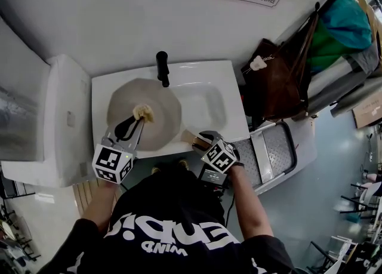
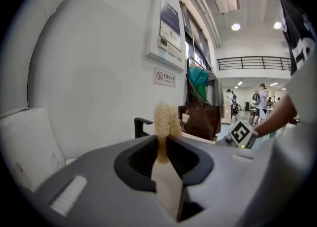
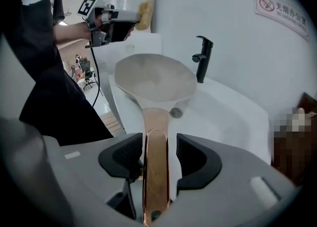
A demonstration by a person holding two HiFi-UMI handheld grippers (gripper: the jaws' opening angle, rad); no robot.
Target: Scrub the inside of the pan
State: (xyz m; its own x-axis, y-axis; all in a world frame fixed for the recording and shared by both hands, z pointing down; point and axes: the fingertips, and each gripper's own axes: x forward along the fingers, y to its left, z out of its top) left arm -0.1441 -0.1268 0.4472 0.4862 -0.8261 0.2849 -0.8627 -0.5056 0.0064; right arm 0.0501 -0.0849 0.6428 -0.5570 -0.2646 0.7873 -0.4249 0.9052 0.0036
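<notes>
Clamping the scrubber (image 2: 163,119) above the pan (image 1: 162,101), the left gripper (image 1: 137,125) hovers; the right gripper (image 3: 159,155) has wide-apart jaws straddling the handle (image 3: 155,122).

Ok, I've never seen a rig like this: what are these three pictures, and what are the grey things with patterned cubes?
No robot: a person holds a tool with a two-jaw claw in each hand; the cubes are part of them. One picture is from a camera on their head, looking down; the others are from cameras riding on each claw. A pan lies in a white sink with a black tap. The left claw is shut on a beige scrubber, held above the pan. The right claw is open, its jaws either side of the pan's copper-coloured handle, not pressing it.
</notes>
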